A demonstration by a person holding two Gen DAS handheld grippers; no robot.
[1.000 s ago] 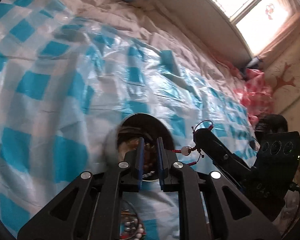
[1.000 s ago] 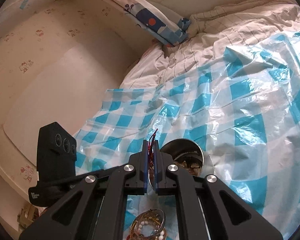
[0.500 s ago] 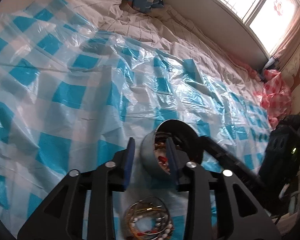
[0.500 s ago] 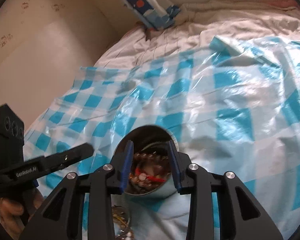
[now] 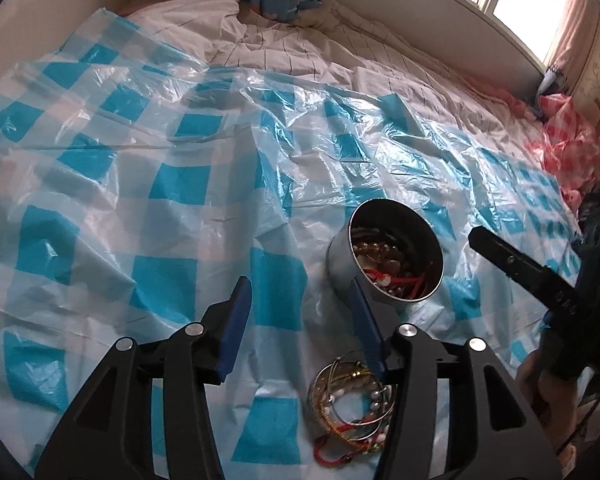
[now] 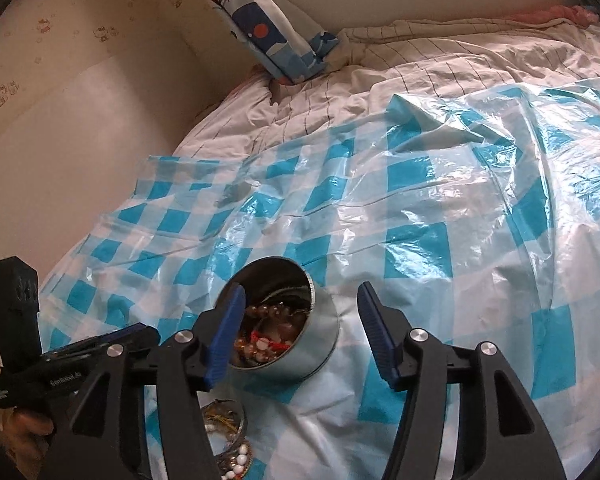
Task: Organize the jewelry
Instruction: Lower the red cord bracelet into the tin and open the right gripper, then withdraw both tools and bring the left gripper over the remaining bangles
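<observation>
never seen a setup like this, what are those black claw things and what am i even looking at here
Those are two hand-held grippers, one in each of a person's hands. Each carries a fisheye camera that looks forward along its two blue-padded fingers, so you get one picture per gripper.

In the left camera's picture, the left gripper is open and holds nothing; the right gripper's finger pokes in from the right side. In the right camera's picture, the right gripper is also open and empty.

Both look down at a bed covered with a blue-and-white checked plastic sheet. On it stands a round metal tin with beaded and red-cord jewelry inside. Nearer the cameras lies a loose pile of bangles and bracelets, not yet in the tin.
</observation>
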